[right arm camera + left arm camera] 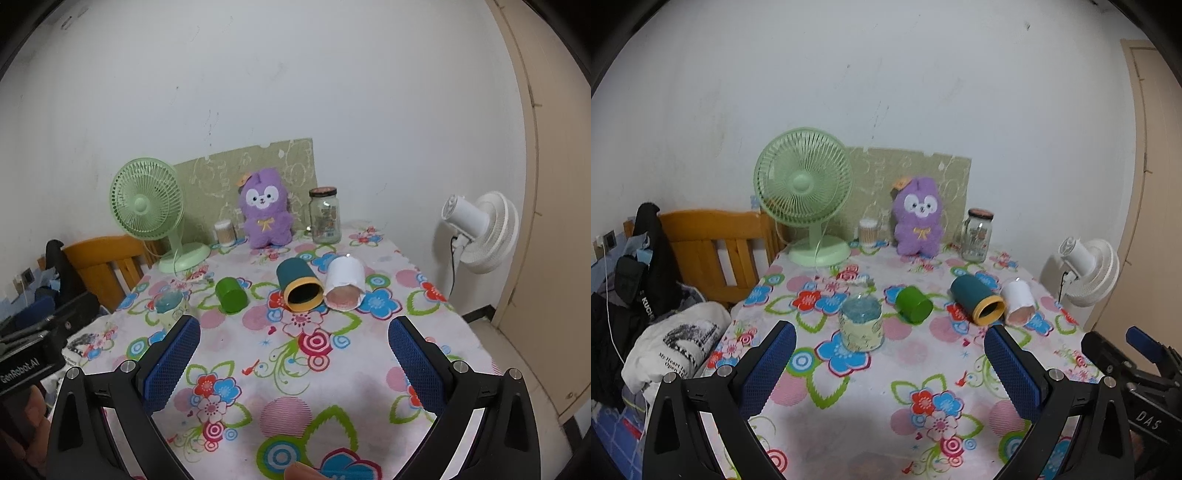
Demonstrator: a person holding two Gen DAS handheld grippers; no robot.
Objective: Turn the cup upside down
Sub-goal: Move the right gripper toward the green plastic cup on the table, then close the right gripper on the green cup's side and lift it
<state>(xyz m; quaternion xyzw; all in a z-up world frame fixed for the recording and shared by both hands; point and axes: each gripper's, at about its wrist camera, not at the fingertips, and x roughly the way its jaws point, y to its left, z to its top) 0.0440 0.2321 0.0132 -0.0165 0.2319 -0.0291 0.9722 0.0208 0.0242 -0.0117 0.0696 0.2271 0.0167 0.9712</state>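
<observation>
Four cups are on the flowered tablecloth (886, 387). A pale yellow-green patterned cup (861, 326) stands with a blue top face, just beyond my left gripper (888, 365); it also shows in the right wrist view (170, 308). A green cup (913, 304) (231, 295), a teal cup with a yellow rim (977, 301) (301, 286) and a white cup (1018, 301) (344, 282) lie on their sides. My right gripper (293, 358) is open and empty, short of the teal cup. My left gripper is open and empty.
At the table's back stand a green desk fan (804, 195), a cotton-swab box (868, 232), a purple plush toy (918, 221) and a glass jar (977, 234). A wooden chair (713, 247) with clothes is to the left, a white fan (1087, 271) to the right.
</observation>
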